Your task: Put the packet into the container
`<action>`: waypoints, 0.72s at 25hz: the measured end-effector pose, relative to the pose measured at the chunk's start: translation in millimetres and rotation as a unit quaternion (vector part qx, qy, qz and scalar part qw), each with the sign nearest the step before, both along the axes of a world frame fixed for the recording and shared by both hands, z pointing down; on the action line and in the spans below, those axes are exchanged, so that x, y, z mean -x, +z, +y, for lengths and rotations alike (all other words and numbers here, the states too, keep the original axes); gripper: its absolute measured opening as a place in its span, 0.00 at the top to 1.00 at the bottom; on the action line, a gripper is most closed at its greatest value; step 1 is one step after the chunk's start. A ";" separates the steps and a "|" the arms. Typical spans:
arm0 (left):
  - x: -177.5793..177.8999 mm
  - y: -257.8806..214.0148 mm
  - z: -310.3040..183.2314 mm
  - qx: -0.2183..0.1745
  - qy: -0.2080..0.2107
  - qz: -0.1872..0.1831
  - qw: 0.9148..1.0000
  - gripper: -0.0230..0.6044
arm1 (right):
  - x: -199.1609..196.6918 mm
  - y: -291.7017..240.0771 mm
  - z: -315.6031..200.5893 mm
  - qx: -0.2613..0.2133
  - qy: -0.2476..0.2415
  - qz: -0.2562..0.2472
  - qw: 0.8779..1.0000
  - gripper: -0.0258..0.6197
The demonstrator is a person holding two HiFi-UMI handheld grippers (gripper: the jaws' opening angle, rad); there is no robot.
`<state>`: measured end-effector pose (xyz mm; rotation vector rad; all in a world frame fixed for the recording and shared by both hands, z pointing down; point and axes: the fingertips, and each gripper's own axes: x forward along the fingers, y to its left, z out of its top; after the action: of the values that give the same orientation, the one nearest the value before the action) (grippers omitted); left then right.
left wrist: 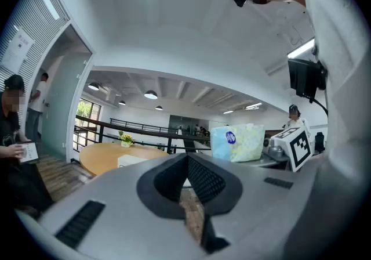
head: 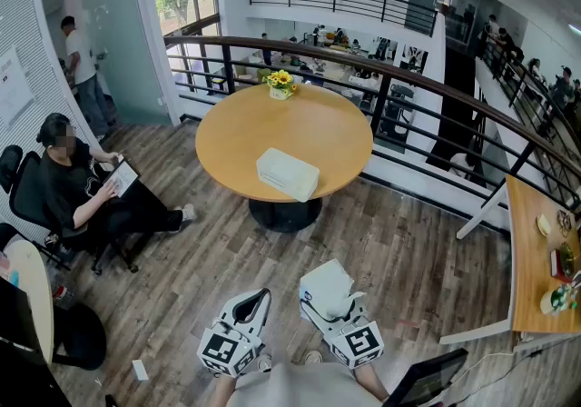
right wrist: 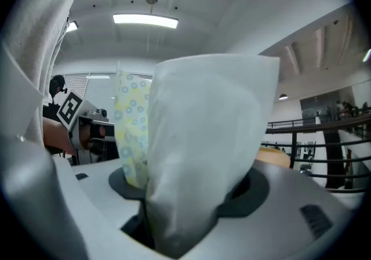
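Note:
The packet (head: 324,282), white with a pale yellow-and-blue printed side, is clamped upright in my right gripper (head: 331,303), low in the head view and well short of the table. In the right gripper view the packet (right wrist: 200,148) fills the middle, with the jaws pressed on its lower part. The container (head: 288,173), a pale lidded box, rests on the near side of the round wooden table (head: 236,133). My left gripper (head: 253,302) hangs beside the right one, jaws together with nothing in them. The left gripper view shows the packet (left wrist: 237,142) at right and the container (left wrist: 132,160) far off.
A small pot of yellow flowers (head: 280,84) stands at the table's far edge. A seated person (head: 82,187) is at the left and a curved railing (head: 408,87) runs behind the table. Another wooden table (head: 536,251) with items is at the right, and a dark screen (head: 427,380) sits by my right arm.

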<state>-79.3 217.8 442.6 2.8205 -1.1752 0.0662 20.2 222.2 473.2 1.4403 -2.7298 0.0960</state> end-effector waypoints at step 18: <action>-1.0 -6.4 0.2 -0.008 -0.005 0.000 1.000 0.96 | 3.6 -3.0 -3.2 -0.004 -0.011 0.012 1.000 0.46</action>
<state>-78.3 218.0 436.2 2.8285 -1.1940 0.0568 16.5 219.1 470.2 1.4040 -2.7300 0.0670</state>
